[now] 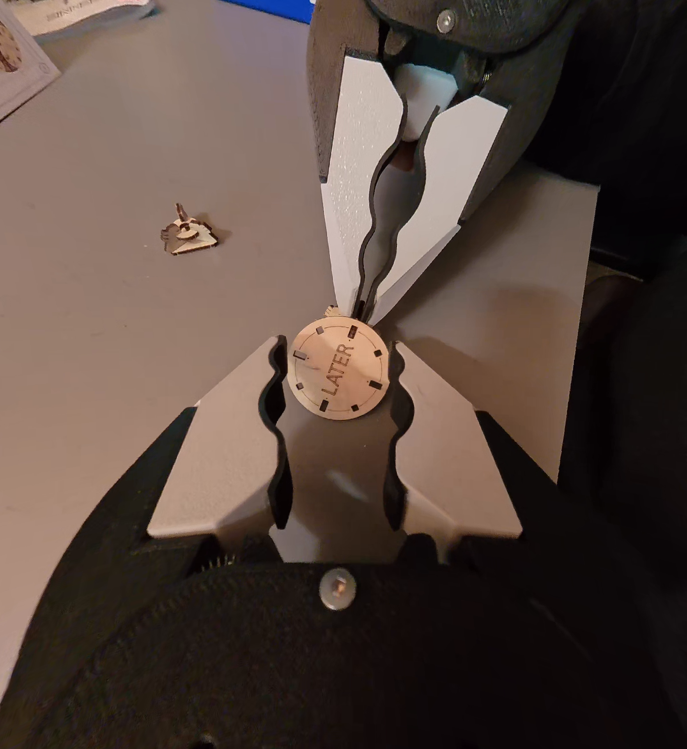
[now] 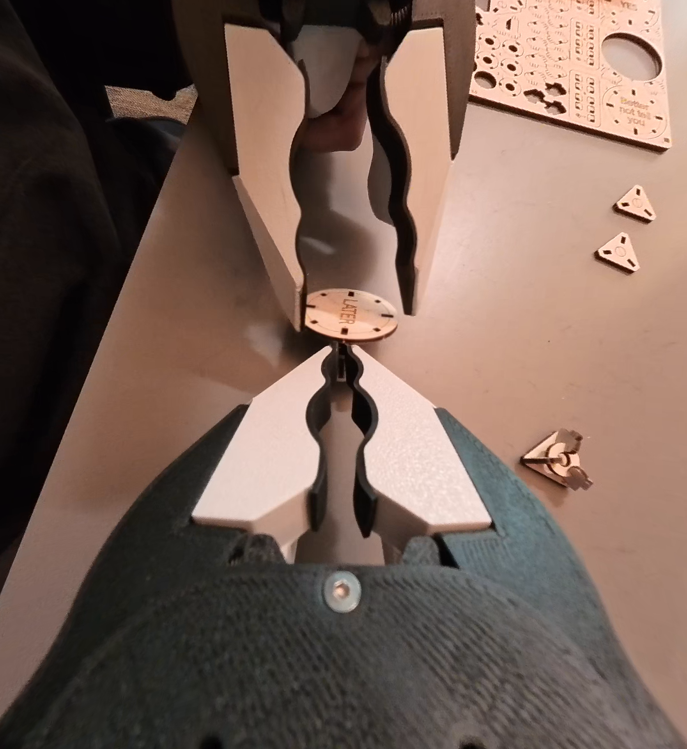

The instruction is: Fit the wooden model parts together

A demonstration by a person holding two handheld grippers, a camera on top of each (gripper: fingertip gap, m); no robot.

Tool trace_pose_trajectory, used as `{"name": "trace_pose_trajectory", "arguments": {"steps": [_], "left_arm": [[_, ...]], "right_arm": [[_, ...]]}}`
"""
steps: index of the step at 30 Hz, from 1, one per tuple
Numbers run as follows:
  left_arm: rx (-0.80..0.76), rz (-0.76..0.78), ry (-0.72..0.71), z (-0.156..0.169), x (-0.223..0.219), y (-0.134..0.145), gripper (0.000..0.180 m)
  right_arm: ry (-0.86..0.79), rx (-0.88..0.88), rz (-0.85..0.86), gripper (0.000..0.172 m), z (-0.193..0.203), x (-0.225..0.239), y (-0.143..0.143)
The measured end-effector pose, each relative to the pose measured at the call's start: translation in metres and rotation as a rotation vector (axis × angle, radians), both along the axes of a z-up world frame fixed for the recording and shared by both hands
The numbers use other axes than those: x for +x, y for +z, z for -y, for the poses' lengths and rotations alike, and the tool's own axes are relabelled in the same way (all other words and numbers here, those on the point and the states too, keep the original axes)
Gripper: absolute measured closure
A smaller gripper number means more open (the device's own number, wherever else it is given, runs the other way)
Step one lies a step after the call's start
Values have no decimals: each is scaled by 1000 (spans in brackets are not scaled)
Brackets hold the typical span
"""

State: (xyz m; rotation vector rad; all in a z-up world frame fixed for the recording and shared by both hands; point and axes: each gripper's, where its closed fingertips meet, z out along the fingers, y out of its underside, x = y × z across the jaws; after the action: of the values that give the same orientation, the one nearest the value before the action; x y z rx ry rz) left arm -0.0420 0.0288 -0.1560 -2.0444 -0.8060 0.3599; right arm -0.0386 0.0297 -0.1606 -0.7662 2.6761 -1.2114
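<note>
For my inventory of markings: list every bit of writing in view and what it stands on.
Round wooden disc: one engraved word, legible, not copied here.
Wooden cut-out sheet: engraved words in two spots, not copied.
Printed card and paper behind it: print too blurred to read.

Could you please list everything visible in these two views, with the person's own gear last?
Table: one, grey, under everything.
Wooden disc: one, pale, engraved, between the left tongs' fingers.
Thin wooden piece: one, dark-edged, at the disc's rim.
Flat wooden triangles: two, pale, on the table, right view.
Assembled triangular piece: one, pale, on the table.
Cut-out wooden sheet: one, pale, far corner.
Printed papers: at least two, whitish, far left.
Left tongs: one, white and black, open around the disc.
Right tongs: one, white and black, shut on the thin wooden piece.
</note>
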Motion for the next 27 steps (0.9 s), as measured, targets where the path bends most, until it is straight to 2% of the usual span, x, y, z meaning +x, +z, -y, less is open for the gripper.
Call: {"name": "trace_pose_trajectory", "arguments": {"steps": [17, 18, 20, 21, 27], "left_arm": [[1, 59, -12, -1, 3, -6, 131], [7, 63, -15, -1, 4, -6, 136], [8, 49, 2, 1, 2, -4, 164], [0, 46, 9, 2, 1, -5, 165], [-42, 45, 8, 4, 2, -9, 148]], "right_arm": [[1, -4, 1, 171, 1, 1, -1], [0, -3, 1, 171, 1, 1, -1], [0, -4, 5, 170, 2, 2, -2], [2, -2, 8, 171, 2, 3, -3], [3, 11, 5, 170, 3, 5, -8]]}}
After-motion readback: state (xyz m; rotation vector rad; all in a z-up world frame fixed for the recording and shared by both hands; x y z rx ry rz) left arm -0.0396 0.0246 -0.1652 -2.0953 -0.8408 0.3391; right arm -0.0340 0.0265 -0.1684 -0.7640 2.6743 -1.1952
